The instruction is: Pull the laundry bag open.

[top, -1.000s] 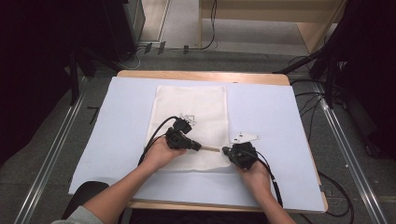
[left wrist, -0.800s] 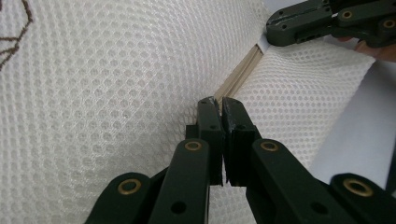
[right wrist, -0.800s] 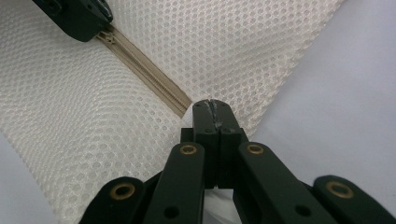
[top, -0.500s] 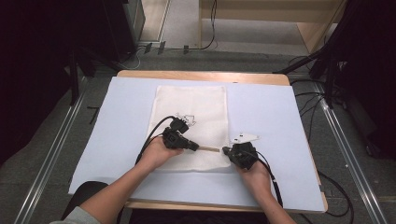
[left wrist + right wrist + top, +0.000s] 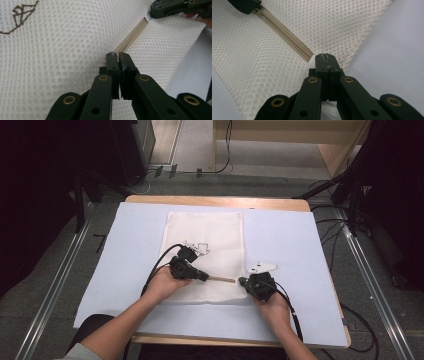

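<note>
A: High view, near edge: right gripper (image 5: 243, 281) and left gripper (image 5: 205, 277), tips facing across a beige zipper (image 5: 222, 279).

B: Jaw state?

A: Both closed. Right gripper view: pinched on the zipper's end. Left gripper view: clamped at the zipper's other end, likely on the pull.

B: Farther back?

A: White mesh laundry bag (image 5: 210, 232), flat on a pale blue table cover (image 5: 300, 240), zipper near its closest edge.
</note>
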{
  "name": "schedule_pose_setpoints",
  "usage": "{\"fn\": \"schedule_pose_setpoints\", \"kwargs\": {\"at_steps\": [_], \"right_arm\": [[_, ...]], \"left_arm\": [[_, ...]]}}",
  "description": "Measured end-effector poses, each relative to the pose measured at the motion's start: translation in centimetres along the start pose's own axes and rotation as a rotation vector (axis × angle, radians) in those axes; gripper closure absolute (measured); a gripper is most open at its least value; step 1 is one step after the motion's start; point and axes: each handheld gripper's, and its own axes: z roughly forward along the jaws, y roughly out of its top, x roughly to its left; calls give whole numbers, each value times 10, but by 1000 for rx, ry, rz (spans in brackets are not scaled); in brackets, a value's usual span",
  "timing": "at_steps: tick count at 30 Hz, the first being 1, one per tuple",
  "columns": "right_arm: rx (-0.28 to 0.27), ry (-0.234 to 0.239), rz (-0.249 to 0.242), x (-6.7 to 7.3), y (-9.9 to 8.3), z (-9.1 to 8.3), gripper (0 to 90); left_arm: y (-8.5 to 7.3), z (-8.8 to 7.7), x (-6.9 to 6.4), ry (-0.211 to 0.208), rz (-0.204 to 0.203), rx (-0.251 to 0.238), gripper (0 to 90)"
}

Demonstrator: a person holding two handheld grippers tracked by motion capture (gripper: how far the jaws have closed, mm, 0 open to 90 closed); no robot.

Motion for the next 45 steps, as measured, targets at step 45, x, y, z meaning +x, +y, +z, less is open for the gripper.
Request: {"fn": "schedule_pose_setpoints", "kwargs": {"at_steps": [45], "right_arm": [[-5, -5, -6, -1, -1, -1, 900]], "left_arm": [[-27, -37, 21, 20, -68, -32, 891]]}}
